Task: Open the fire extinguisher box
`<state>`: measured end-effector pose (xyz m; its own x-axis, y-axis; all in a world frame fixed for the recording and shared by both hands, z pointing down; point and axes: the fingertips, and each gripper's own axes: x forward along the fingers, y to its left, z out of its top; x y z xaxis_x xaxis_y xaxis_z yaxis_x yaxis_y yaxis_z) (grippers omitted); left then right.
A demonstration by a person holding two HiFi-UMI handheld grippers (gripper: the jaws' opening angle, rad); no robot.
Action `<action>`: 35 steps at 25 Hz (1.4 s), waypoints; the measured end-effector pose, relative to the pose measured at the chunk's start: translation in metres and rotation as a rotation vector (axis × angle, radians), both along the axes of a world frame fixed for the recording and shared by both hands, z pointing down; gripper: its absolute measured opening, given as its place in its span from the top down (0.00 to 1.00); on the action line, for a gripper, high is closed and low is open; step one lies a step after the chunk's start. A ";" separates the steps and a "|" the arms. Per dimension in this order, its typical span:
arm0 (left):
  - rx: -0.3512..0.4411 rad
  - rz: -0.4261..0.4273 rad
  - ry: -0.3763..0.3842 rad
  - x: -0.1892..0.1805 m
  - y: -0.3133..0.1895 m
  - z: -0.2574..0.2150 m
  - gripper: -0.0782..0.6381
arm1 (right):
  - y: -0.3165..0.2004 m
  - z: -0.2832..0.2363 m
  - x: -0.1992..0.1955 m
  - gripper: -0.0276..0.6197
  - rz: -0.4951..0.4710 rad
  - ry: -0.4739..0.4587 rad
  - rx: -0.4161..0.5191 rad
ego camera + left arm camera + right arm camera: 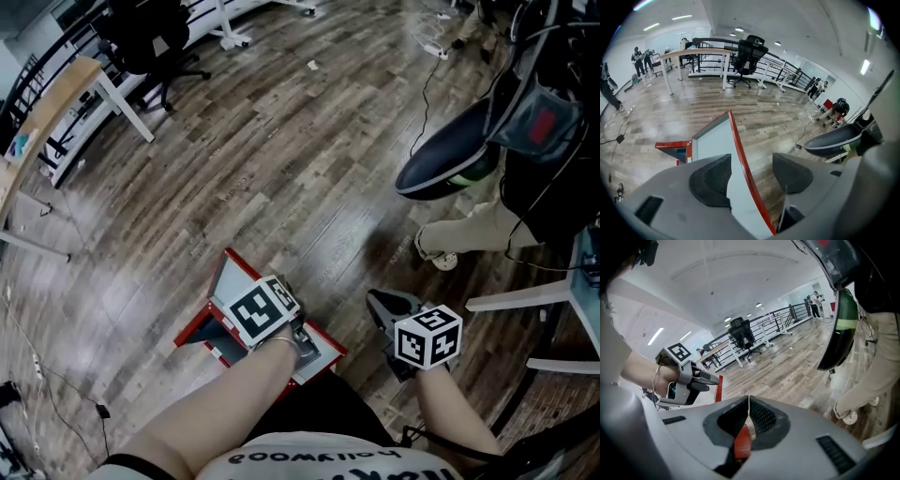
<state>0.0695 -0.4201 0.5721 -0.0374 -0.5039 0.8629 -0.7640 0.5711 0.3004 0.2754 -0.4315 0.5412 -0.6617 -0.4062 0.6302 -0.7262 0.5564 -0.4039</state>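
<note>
The red fire extinguisher box [199, 330] lies on the wood floor, its pale door [228, 279] swung up. In the left gripper view the door [719, 145] and its red edge [740, 159] run between the jaws of my left gripper [750, 176]. Floor shows between the red edge and the right pad, so the pads do not press on the door. In the head view the left gripper [262, 314] sits over the box. My right gripper [386, 305] hovers to the right of the box. Its pads [749, 416] are shut together with nothing from the scene between them.
A seated person's shoe [436, 248] and a dark chair seat [441, 164] are close on the right, with white desk legs [525, 300] beside them. A black office chair [150, 37] and a wooden desk [56, 103] stand far left. A cable [427, 94] trails across the floor.
</note>
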 end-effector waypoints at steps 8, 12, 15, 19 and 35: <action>0.232 0.102 0.051 -0.040 0.004 -0.079 0.52 | 0.014 -0.068 -0.043 0.94 0.025 0.029 0.142; 0.314 0.122 0.103 -0.083 0.035 -0.111 0.52 | 0.047 -0.099 -0.086 0.94 0.020 0.025 0.200; 0.395 0.197 0.098 -0.115 0.057 -0.139 0.52 | 0.079 -0.116 -0.124 0.94 0.020 0.010 0.228; 0.529 0.355 0.061 -0.153 0.084 -0.175 0.52 | 0.117 -0.131 -0.179 0.94 0.032 -0.008 0.265; 0.879 0.971 0.064 -0.175 0.225 -0.264 0.69 | 0.254 -0.234 -0.318 0.94 -0.100 -0.085 0.424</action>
<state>-0.1051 -0.1947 0.3084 0.6858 -0.6934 0.2211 -0.7207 -0.6046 0.3392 -0.0425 -0.1772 0.3072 -0.7531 -0.5487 0.3630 -0.6346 0.7513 -0.1811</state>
